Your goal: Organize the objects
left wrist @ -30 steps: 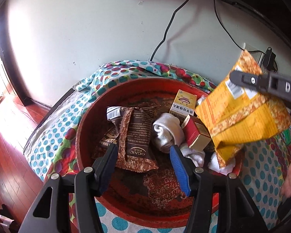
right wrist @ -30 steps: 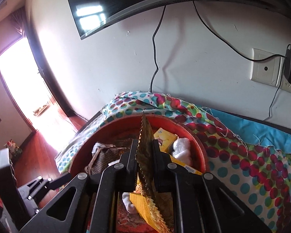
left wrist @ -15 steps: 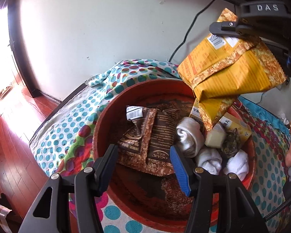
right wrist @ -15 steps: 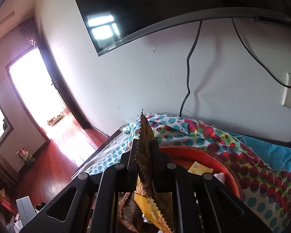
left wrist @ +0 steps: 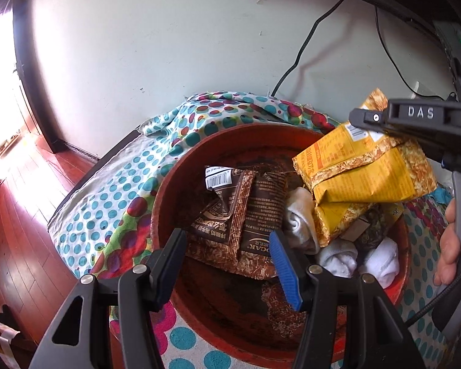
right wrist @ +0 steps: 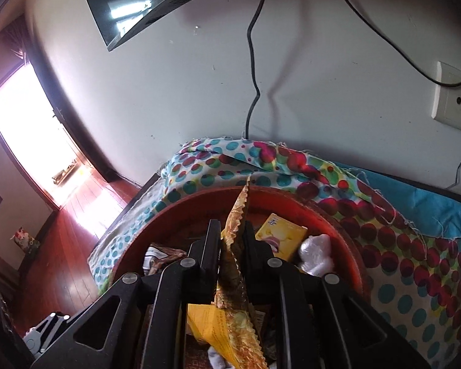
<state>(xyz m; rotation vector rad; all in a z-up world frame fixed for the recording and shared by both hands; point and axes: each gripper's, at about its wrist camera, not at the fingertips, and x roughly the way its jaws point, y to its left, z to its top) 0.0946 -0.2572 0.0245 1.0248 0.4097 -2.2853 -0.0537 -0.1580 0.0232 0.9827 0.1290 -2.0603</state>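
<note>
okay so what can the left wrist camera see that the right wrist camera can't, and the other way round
Only the left wrist view: the open left gripper, the brown snack packet and rolled white socks in the basin.

Only the right wrist view: the wall socket, the blue cloth and a small yellow box.

Both: the red basin on the polka-dot cloth, and the yellow snack bag clamped in the right gripper.

Red bowl, polka-dot cloth
</note>
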